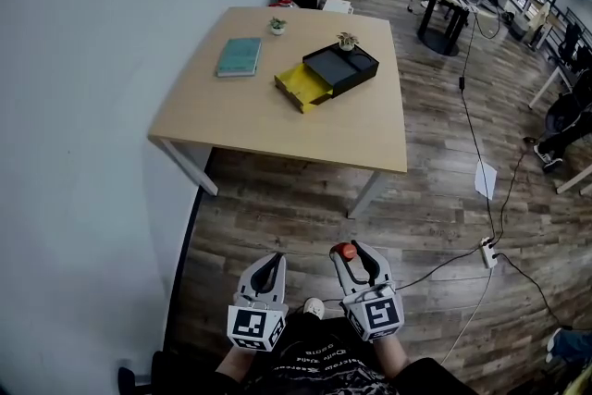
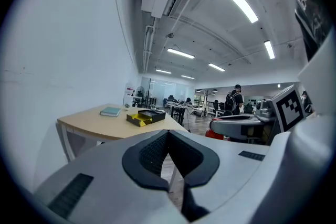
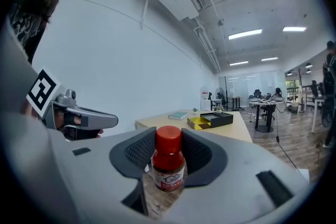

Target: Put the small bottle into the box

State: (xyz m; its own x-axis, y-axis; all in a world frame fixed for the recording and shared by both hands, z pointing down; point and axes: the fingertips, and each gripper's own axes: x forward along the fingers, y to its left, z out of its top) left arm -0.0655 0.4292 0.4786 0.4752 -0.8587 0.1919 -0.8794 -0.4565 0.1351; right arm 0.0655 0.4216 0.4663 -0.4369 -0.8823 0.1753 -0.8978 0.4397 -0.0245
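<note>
Grip falls just under the cap of the small red-capped bottle (image 3: 169, 162), clamped upright in the right gripper's (image 3: 169, 150) jaws, well short of the wooden bench (image 1: 370, 143). It looks light, rigid and perhaps slick. The left gripper's (image 2: 168, 157) jaws are together, empty. Toward the bench's far right edge lies the black box with yellow tray (image 1: 340, 67); a small potted plant (image 1: 348, 41) crowds its far side, and a teal book (image 1: 239, 56) lies clear to its left.

Bare wooden floor (image 1: 305, 208) leads to the bench (image 1: 277, 129), its near half free, while a teal book (image 1: 239, 56) to the left and a small plant (image 1: 348, 41) just behind flank the open box (image 1: 340, 67); a wall (image 1: 92, 106) hems the left.
</note>
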